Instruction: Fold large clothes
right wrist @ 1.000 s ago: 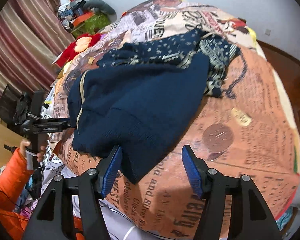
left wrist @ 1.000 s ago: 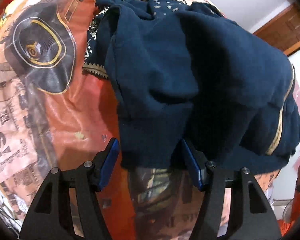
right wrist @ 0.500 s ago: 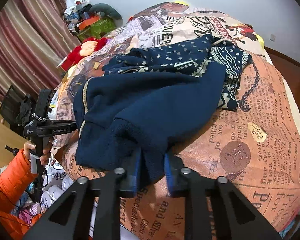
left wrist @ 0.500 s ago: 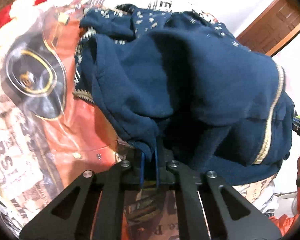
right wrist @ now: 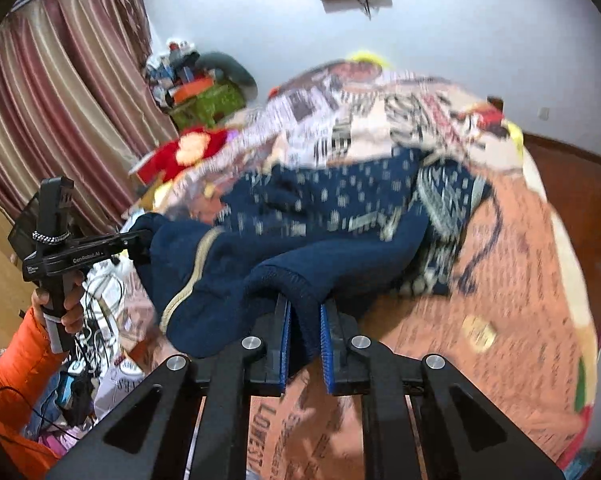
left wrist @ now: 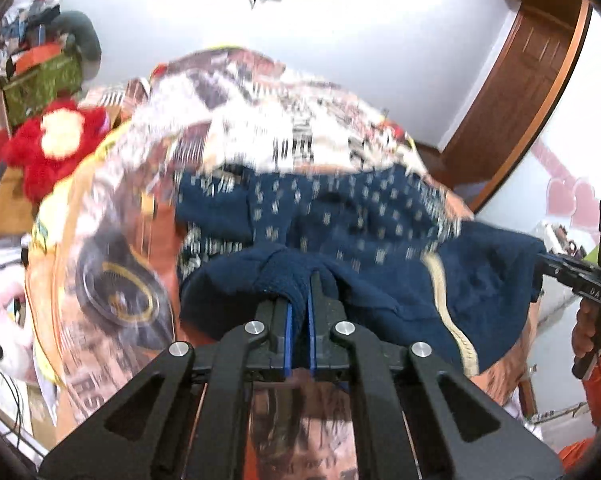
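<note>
Both claws apparently clamping navy garment point(left wrist: 380, 280)

Both views are bright under even indoor light, the white wall point(left wrist: 380, 52) nearly blown out. Motion blur smears the bedspread point(right wrist: 500, 280) and the patterned cloth point(left wrist: 340, 208); only the near black frames stay crisp. Fisheye bends the edges, and the corners are dark.

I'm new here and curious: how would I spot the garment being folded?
Find the bed with the newspaper-print cover. On its near side lies the navy garment, pinched by the left gripper and right gripper. Unlike the red plush toy, it has dots and pale trim.
</note>
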`<state>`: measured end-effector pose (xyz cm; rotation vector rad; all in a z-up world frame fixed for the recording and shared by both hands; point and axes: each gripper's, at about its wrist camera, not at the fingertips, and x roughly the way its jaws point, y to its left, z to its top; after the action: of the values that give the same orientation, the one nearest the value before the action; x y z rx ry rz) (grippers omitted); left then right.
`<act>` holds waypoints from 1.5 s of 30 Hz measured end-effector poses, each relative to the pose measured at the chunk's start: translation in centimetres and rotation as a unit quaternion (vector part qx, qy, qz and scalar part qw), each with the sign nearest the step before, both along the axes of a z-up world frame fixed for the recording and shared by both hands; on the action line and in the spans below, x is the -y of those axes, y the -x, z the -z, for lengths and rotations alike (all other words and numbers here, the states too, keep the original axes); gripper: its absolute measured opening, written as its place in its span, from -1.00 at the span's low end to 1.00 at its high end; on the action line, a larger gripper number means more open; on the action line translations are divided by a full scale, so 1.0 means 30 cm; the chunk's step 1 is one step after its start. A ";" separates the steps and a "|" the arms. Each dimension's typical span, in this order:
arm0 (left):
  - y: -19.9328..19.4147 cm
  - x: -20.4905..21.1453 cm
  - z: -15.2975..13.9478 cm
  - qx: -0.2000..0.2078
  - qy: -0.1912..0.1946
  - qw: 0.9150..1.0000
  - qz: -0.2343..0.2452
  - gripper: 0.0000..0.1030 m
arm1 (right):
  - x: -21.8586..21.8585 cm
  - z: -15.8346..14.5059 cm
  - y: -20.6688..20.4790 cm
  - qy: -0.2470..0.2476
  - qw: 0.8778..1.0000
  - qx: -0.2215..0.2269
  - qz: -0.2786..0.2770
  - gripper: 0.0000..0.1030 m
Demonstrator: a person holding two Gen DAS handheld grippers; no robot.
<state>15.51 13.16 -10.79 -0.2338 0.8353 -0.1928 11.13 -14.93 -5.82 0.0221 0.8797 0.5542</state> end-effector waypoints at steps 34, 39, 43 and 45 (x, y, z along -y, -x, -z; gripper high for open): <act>-0.878 -0.169 0.348 -0.141 -0.022 0.988 -0.056 -0.87 | 0.173 0.296 -0.945 -0.011 0.989 -0.112 0.100 -0.58; -0.866 -0.148 0.240 -0.110 -0.060 0.991 -0.049 -0.61 | 0.234 0.198 -0.905 0.009 0.991 -0.078 0.111 -0.09; -0.822 -0.141 0.154 -0.066 -0.093 0.992 -0.052 0.20 | 0.242 0.164 -0.841 0.030 0.993 -0.069 0.091 0.08; -0.797 -0.150 0.130 -0.059 -0.089 0.993 -0.053 0.23 | 0.226 0.171 -0.810 0.042 0.994 -0.067 0.077 0.19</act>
<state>39.42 17.66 -14.69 -0.1223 0.9485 -0.0049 35.42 -21.72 -10.94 0.0509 1.0213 0.3734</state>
